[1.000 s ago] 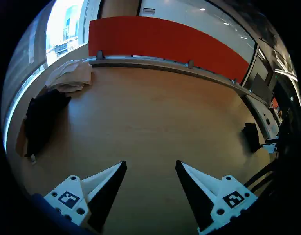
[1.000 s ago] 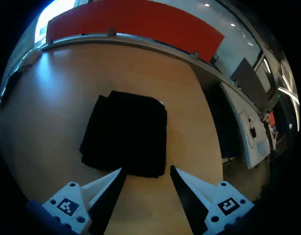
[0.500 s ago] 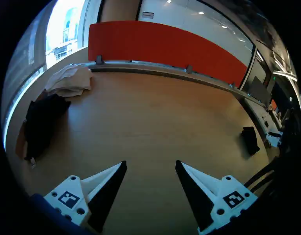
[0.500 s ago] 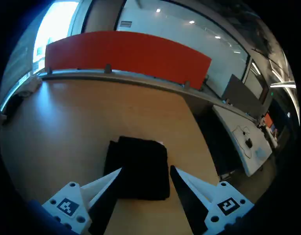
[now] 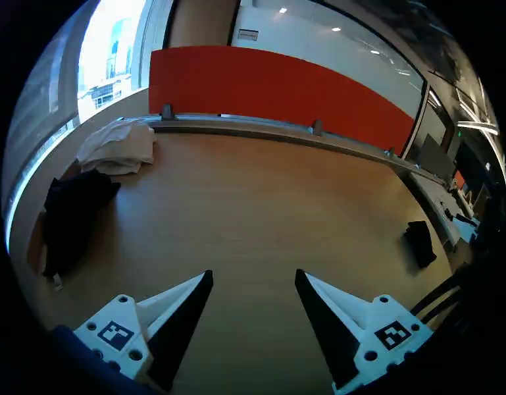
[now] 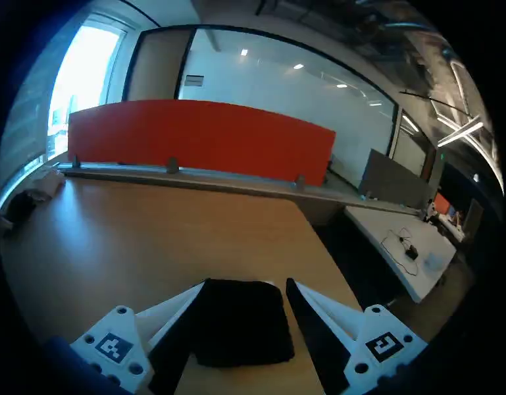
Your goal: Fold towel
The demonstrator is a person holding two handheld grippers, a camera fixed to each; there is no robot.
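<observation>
A folded black towel (image 6: 243,322) lies flat on the wooden table (image 6: 154,237), low between the fingers of my right gripper (image 6: 245,289), which stands open above it without touching. The same folded towel (image 5: 420,242) appears small at the table's right edge in the left gripper view. My left gripper (image 5: 253,278) is open over bare wood with nothing between its fingers. At the far left lie a crumpled black cloth (image 5: 72,210) and a beige towel (image 5: 118,139).
A red divider panel (image 5: 272,85) on a grey rail runs along the table's back edge. A window is at the far left. Beyond the right edge stands another desk (image 6: 397,243) with cables on it.
The right gripper has tilted up and drawn back, so the folded black towel slid from mid-view to the bottom between its fingers. The left gripper has barely moved.
</observation>
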